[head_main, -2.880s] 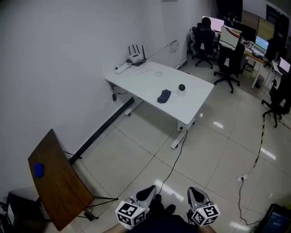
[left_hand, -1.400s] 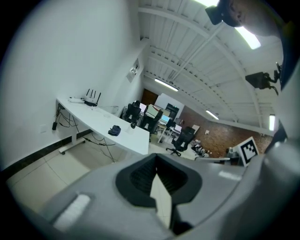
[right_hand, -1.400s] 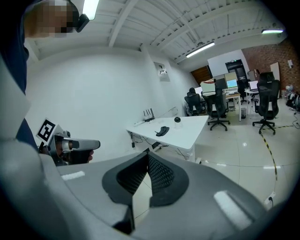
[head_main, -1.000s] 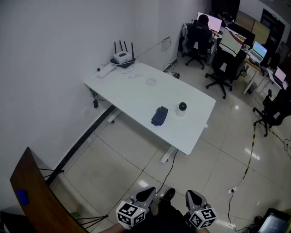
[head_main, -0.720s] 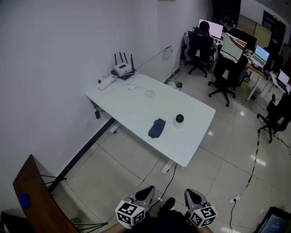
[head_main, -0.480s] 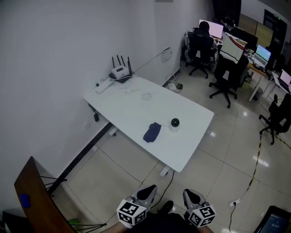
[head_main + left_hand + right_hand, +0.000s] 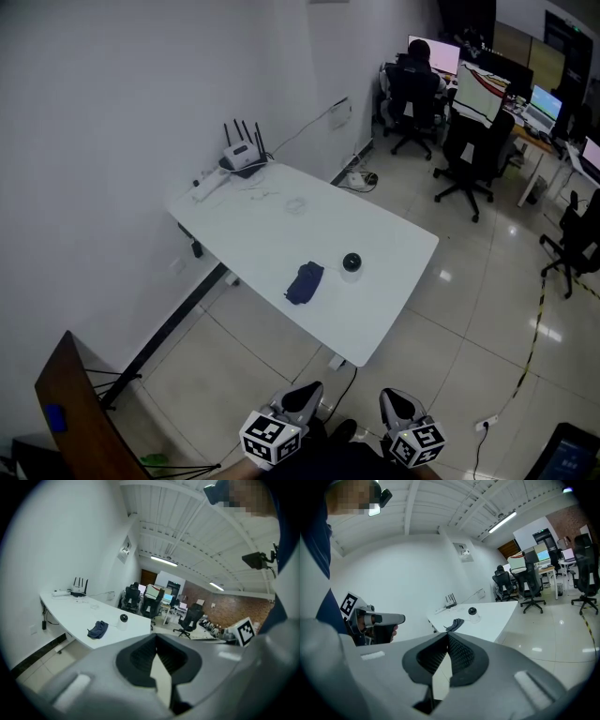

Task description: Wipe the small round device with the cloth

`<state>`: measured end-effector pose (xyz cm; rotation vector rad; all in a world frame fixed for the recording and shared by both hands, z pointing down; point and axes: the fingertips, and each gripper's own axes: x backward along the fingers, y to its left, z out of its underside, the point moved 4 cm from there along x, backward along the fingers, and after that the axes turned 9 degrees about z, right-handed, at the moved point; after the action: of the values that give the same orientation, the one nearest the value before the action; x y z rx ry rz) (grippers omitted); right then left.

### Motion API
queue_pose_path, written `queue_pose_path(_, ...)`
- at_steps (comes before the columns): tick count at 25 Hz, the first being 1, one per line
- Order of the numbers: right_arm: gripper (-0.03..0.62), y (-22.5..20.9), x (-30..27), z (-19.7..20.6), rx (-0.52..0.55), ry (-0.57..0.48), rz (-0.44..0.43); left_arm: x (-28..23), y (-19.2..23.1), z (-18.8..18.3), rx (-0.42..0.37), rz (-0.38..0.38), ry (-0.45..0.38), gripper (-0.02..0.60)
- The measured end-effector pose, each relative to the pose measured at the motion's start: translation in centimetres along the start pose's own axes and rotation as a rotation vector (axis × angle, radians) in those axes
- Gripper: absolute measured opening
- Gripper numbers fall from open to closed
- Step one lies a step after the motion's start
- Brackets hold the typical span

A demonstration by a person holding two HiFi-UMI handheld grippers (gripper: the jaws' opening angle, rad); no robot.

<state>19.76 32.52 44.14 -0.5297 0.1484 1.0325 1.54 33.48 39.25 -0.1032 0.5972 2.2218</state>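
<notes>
The small round device [image 7: 352,263], a black ball on a white base, stands on the white table [image 7: 375,225] some way ahead. A crumpled dark blue cloth [image 7: 303,282] lies just left of it. Both grippers hang low at the bottom edge of the head view, far short of the table: left gripper [image 7: 301,399] and right gripper [image 7: 397,404], each shut with nothing held. The left gripper view shows the cloth [image 7: 98,629] and device [image 7: 123,618] beyond its shut gripper [image 7: 157,657]. The right gripper view shows the cloth [image 7: 453,624] and device [image 7: 472,612] past its shut gripper [image 7: 447,656].
A router [image 7: 241,156] and a power strip [image 7: 208,183] sit at the table's far corner by the wall. Office chairs [image 7: 473,131] and desks stand at the back right. A wooden board [image 7: 80,412] with a blue item [image 7: 54,418] leans at lower left. Tiled floor lies between me and the table.
The table, cloth and device have drifted down and left in the head view and grown nearer. Both grippers stay shut and low in the same place.
</notes>
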Motion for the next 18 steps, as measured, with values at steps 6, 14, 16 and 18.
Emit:
queue_pose_path(6, 0.01, -1.4, -2.1, -1.2, -0.009, -0.003, 0.03, -2.1, 2.0, -1.1, 0.003, 0.012, 0.007, 0.002)
queue_pose_path(14, 0.009, -3.1, -5.7, -5.4, 0.027, -0.107, 0.159, -5.3, 6.5, -4.4, -0.016, 0.065, -0.019, 0.002)
queue_pose_path(16, 0.009, -3.1, -7.0, -5.9, 0.02, -0.109, 0.175, -5.8, 7.9, -5.1, -0.013, 0.075, -0.017, 0.002)
queue_pose_path(18, 0.009, -2.9, -8.3, -6.3, 0.015, -0.108, 0.187, -6.3, 9.3, -5.7, -0.012, 0.085, -0.021, 0.002)
